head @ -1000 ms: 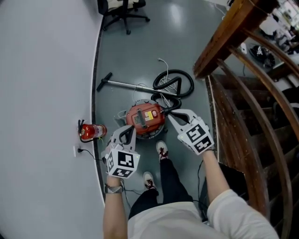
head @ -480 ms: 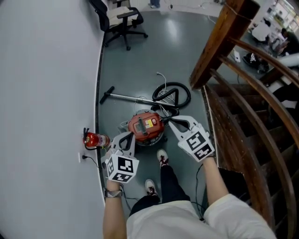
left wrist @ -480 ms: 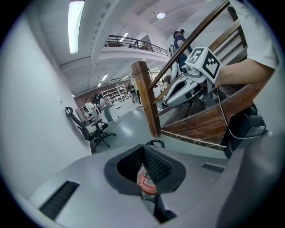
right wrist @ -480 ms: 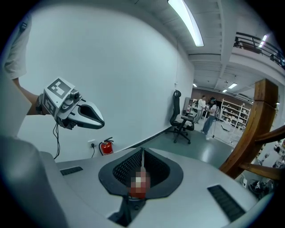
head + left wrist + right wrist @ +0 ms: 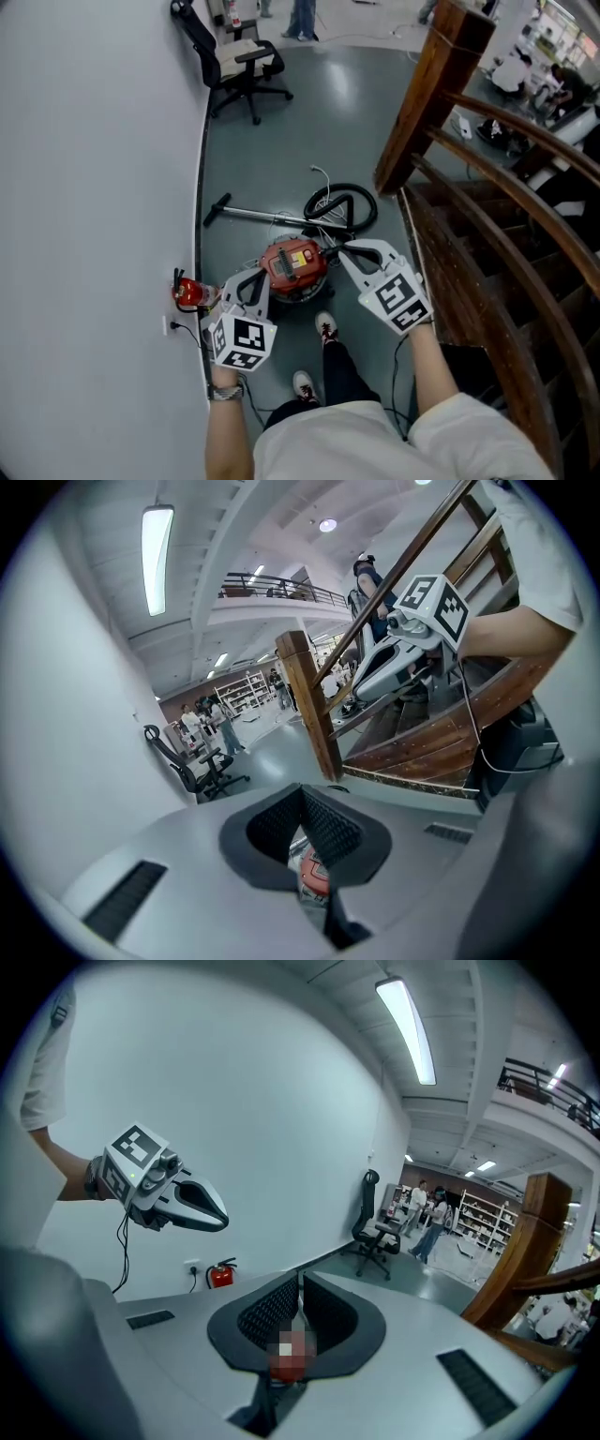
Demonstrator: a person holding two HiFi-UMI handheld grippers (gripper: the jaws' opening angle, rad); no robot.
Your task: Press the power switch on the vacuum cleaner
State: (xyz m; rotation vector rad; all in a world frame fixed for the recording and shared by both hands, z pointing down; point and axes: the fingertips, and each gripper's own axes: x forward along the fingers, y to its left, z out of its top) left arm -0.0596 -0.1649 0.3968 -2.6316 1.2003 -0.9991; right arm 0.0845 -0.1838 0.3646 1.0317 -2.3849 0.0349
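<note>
The red vacuum cleaner [image 5: 294, 267] stands on the grey floor below me, with its black hose [image 5: 339, 206] coiled behind it and its wand [image 5: 253, 216] lying to the left. My left gripper [image 5: 251, 279] hangs shut and holds nothing, above the vacuum's left side. My right gripper [image 5: 347, 251] is likewise shut and holds nothing, above its right side. Neither touches the vacuum. In the left gripper view the red vacuum [image 5: 317, 874] shows through the gap below the shut pads of the left gripper [image 5: 302, 794]. The right gripper [image 5: 300, 1283] points towards the curved wall.
A red fire extinguisher [image 5: 187, 292] and a wall socket [image 5: 169, 325] sit at the curved white wall on the left. A wooden staircase [image 5: 487, 262] with its post [image 5: 427, 89] runs along the right. An office chair [image 5: 234, 61] stands farther off. My feet [image 5: 325, 328] are right behind the vacuum.
The head view has pulled up and away: vacuum and grippers look smaller, more floor and the chair show. Both grippers stay shut on either side of the vacuum.
</note>
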